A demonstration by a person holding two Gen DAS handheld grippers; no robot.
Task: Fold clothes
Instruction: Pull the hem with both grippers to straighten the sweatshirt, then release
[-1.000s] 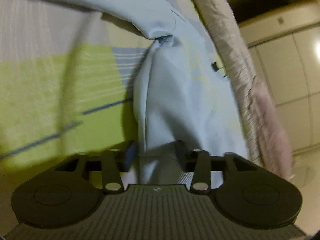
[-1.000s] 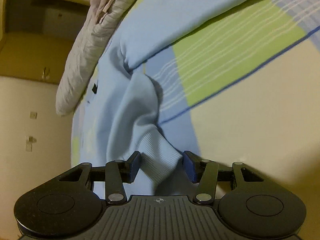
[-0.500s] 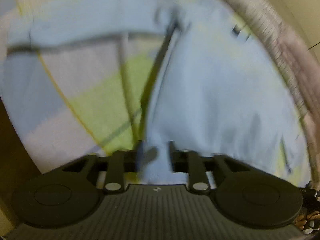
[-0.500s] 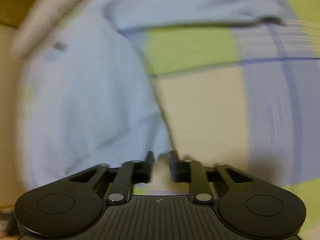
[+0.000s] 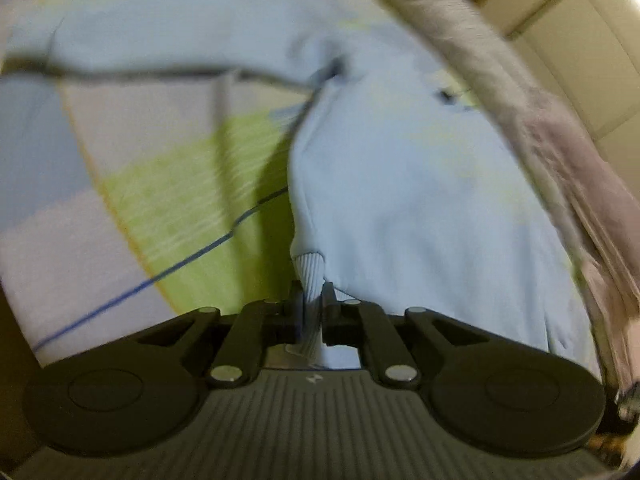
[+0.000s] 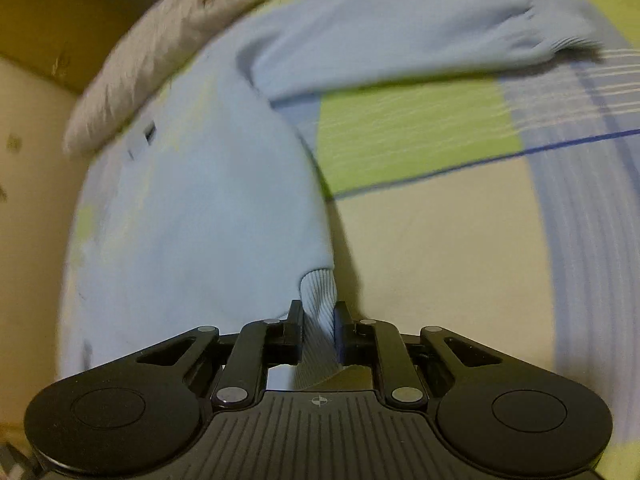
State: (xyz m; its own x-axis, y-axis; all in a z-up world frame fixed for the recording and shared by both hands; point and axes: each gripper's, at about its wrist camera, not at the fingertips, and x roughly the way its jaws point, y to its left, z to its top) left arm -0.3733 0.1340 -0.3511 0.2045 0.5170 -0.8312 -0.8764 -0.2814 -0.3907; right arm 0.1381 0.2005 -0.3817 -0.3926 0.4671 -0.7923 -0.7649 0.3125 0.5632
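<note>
I am pinching both ribbed hem corners of the sweater.
Left tongs [image 5: 311,298] and right tongs [image 6: 318,318], having just closed, are gripping the pale blue sweater [image 6: 200,200]; it is spreading over the checked bedsheet [image 6: 420,136], motion blurring its far sleeve [image 6: 400,48].

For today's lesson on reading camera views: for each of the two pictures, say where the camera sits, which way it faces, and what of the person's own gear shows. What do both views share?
Left wrist: sits on the left gripper, looks forward and down along its fingers at the sweater; its jaws pinch the ribbed hem.
Right wrist: sits on the right gripper, angled down likewise, pinching the hem's other corner; one sleeve lies on the bedsheet.
Shared: sweater, bedsheet, blanket.
</note>
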